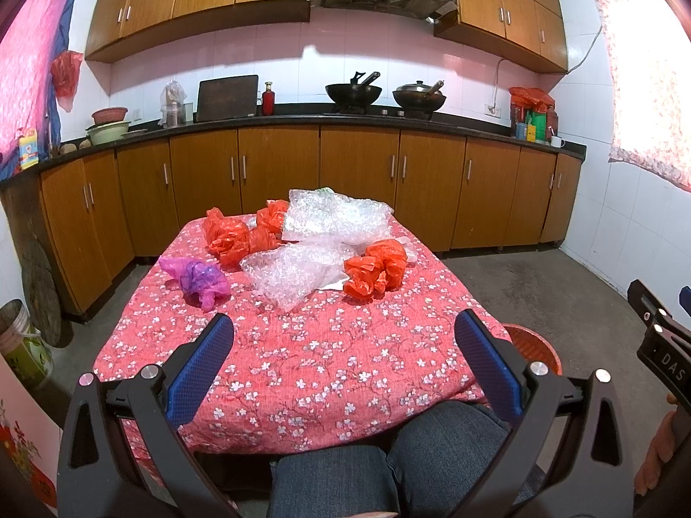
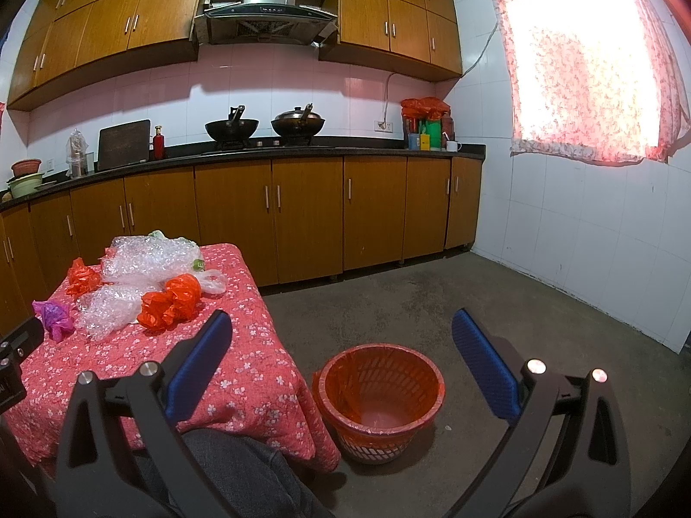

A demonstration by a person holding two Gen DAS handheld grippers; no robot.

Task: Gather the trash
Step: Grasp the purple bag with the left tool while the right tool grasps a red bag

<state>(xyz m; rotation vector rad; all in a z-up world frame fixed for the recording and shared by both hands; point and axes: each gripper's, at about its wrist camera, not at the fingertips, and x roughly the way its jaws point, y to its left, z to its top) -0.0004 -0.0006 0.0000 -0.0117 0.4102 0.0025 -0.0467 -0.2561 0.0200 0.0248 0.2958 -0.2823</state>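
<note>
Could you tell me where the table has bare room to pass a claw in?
The near half of the tablecloth, from the front edge up to the purple bag and near orange bag, is bare. The far half is crowded with bubble wrap and orange bags.

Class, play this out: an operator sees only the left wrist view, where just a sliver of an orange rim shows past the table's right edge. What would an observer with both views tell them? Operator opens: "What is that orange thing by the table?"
Observer: A slatted orange waste basket standing on the floor beside the table.
Operator: Is anything in it?
Observer: It has a thin orange liner, and no trash shows inside.
Operator: My left tool is open. And the right one?
Observer: The right tool is open too, holding nothing, above the basket.
Operator: Any trash I am missing on the table's far right?
Observer: A clear crumpled bag lies behind the orange bag.
</note>
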